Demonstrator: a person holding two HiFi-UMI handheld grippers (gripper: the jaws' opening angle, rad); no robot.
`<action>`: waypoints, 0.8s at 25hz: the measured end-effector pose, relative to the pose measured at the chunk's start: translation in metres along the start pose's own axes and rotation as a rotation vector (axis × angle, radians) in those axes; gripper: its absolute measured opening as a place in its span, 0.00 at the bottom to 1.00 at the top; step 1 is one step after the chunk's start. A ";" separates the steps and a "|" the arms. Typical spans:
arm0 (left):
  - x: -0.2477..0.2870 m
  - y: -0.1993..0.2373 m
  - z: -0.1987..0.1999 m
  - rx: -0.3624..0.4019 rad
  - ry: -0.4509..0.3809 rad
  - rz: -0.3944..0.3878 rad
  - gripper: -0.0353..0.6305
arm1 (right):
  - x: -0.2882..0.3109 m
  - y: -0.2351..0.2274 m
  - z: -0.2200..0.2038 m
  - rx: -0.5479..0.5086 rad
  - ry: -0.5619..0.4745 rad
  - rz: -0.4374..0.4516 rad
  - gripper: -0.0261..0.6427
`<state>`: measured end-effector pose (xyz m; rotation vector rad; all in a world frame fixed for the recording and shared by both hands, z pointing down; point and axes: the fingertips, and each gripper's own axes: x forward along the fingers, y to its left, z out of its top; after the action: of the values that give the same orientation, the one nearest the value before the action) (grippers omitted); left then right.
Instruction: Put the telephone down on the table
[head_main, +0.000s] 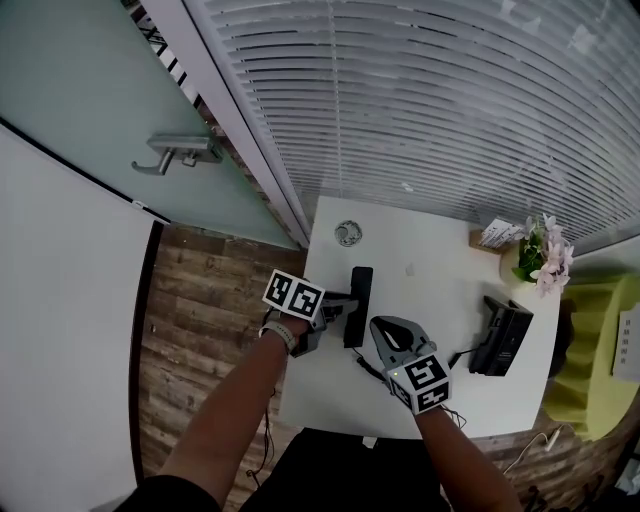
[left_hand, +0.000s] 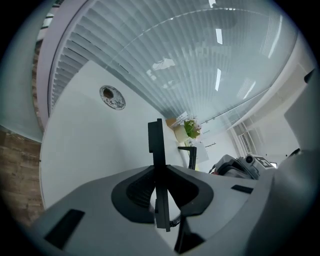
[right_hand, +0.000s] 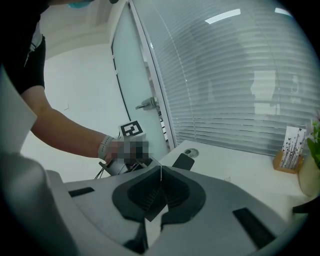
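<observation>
Slim black telephone handset (head_main: 359, 300) over the white rectangular table (head_main: 420, 285), left of the black desk-phone base (head_main: 500, 340) (pink-flowered pot plant (head_main: 541, 256) behind that).

In the head view the left gripper (head_main: 345, 312) screens its own contact with the telephone handset (head_main: 361, 285). We cannot name the small round thing (head_main: 347, 234) on the worktop (head_main: 420, 270), nor the dark sliver (right_hand: 154, 206) low between the right gripper's (right_hand: 161, 174) meeting jaws. The yellow thing (head_main: 598, 350) runs off the right edge.

Bright, even light fills the room, lamp reflections glare on the blinds (left_hand: 200, 60), and the gripper views' edges darken.
</observation>
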<state>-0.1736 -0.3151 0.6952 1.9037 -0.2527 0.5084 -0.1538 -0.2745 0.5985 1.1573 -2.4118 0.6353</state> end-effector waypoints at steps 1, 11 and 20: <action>0.001 0.002 0.002 -0.001 0.003 0.005 0.17 | 0.001 -0.001 0.000 0.004 0.002 0.000 0.07; 0.010 0.019 0.013 -0.003 0.017 0.048 0.19 | 0.023 -0.020 0.002 0.024 0.010 -0.006 0.07; 0.013 0.027 0.019 -0.007 0.021 0.055 0.19 | 0.043 -0.038 0.011 0.049 0.009 -0.023 0.07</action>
<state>-0.1686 -0.3425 0.7177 1.8879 -0.2929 0.5634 -0.1503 -0.3287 0.6209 1.1978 -2.3845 0.6948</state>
